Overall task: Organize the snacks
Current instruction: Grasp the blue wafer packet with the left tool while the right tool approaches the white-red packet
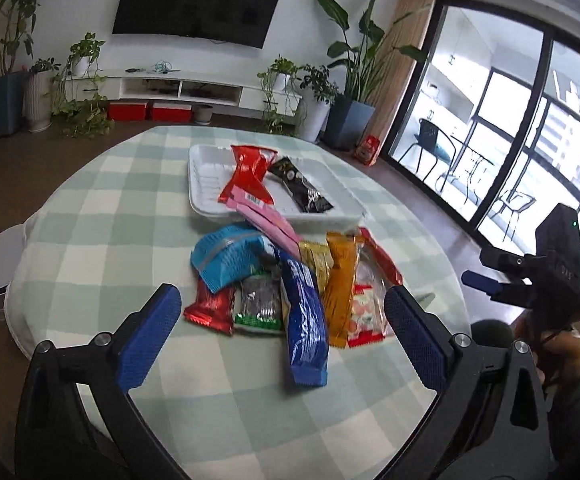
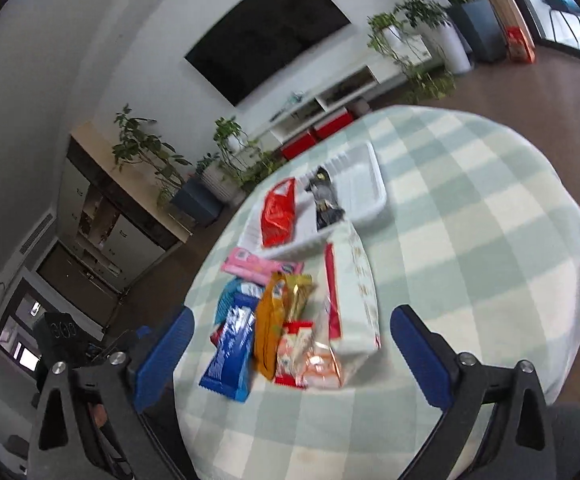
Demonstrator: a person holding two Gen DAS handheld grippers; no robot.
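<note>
Both the left hand-held gripper (image 1: 281, 316) and the right hand-held gripper (image 2: 292, 344) were held spread and empty above the snack pile (image 1: 290, 284) on the tabletop (image 1: 101, 216).

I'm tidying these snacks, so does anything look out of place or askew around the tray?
Yes. The pink packet hangs over the near rim of the white tray, half in and half out, resting on the loose pile. The red packet and black packet lie fully inside.
</note>
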